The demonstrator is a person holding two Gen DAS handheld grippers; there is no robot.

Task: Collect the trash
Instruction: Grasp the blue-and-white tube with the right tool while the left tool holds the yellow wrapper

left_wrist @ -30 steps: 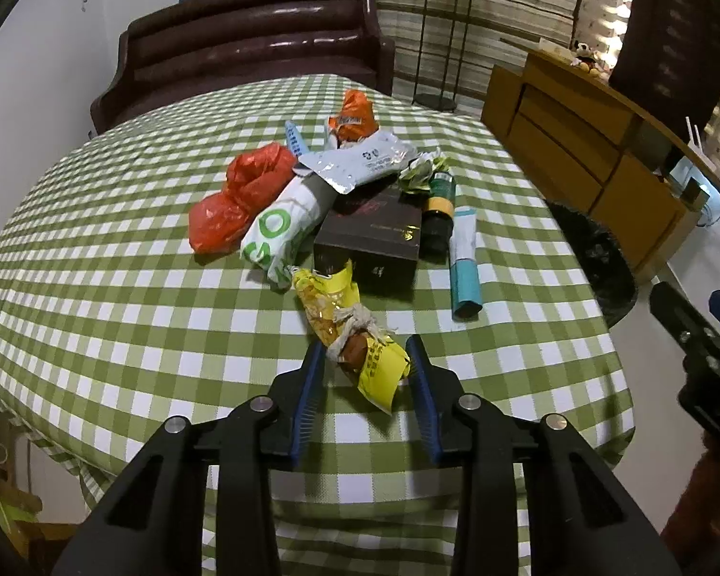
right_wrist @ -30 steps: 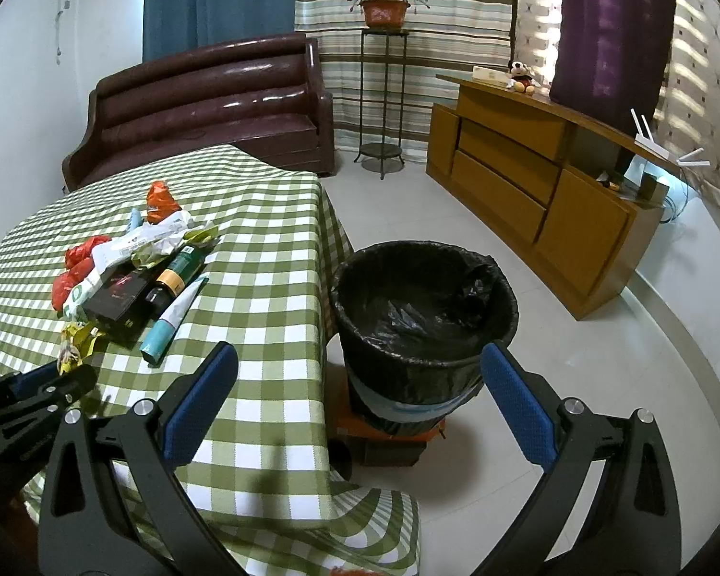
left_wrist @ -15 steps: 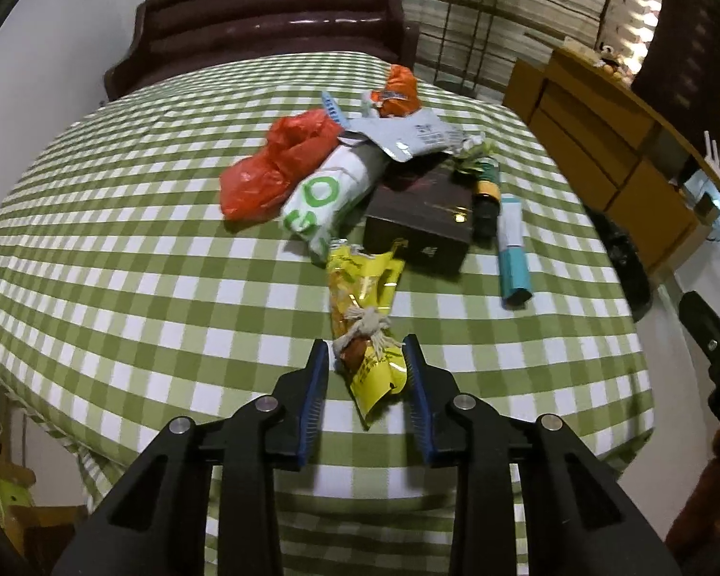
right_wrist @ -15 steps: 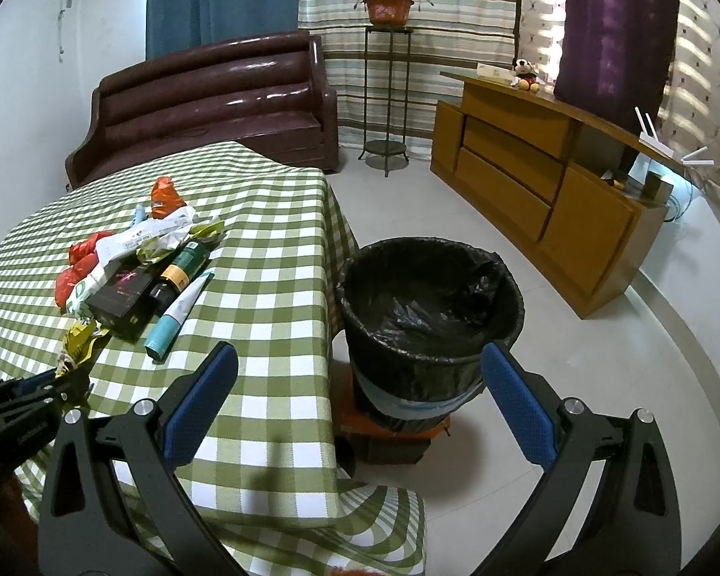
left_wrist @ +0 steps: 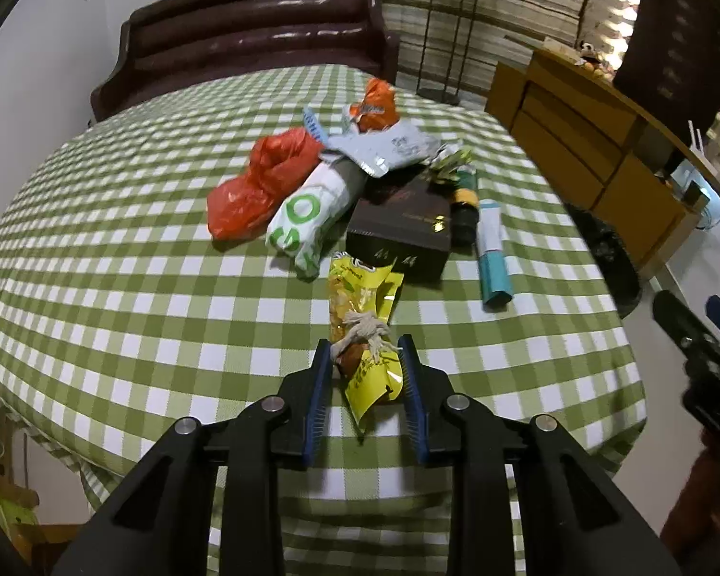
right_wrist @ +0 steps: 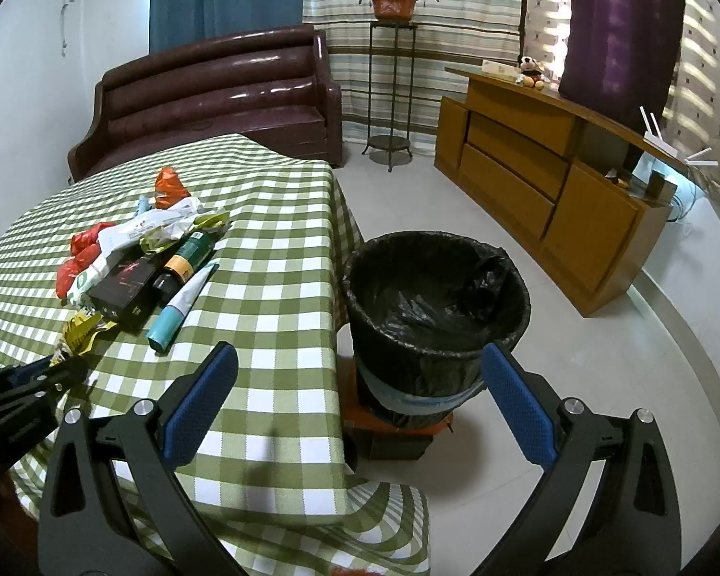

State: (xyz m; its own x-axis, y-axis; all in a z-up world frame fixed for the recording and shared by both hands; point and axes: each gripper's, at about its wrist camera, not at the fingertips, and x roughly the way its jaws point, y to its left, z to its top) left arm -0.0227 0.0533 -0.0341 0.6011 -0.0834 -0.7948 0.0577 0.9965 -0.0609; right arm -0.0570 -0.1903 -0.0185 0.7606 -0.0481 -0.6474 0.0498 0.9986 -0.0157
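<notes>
Green-and-white checked surface (left_wrist: 120, 288), cloth hanging over the near edge and the right-hand corner; tiled floor open beyond that corner.

Yellow snack wrapper (left_wrist: 365, 317) with a knot of pale string around its middle, lying lengthwise on the cloth near the front edge. Left claw (left_wrist: 366, 355) closed in on the wrapper's near half, both blue pads against its sides, grasping it; far half of the wrapper pointing out ahead toward the pile. Whether lifted off the cloth or resting on it: cannot tell.

Just beyond the wrapper's far tip: dark brown box (left_wrist: 403, 230), with a white-and-green bag (left_wrist: 307, 211) to its left and a red plastic bag (left_wrist: 264, 182) further left, touching. Silver-grey pouch (left_wrist: 384, 149) draped over the back of the pile, orange wrapper (left_wrist: 374, 103) behind it. Right of the box: dark bottle (left_wrist: 463, 201) with an orange band, then a white-and-teal tube (left_wrist: 492, 259) lying alongside. Wide bare cloth left of the pile and in front of it.

Right claw (right_wrist: 360, 393) released, fingers spread wide, grasping nothing, hovering over the surface's right corner. Black-lined trash bin (right_wrist: 437, 297) on the floor just beside that corner, mouth open. Wooden sideboard (right_wrist: 552, 182) well apart on the far right, brown sofa (right_wrist: 216, 91) behind the surface, plant stand (right_wrist: 391, 96) near the striped curtain.
</notes>
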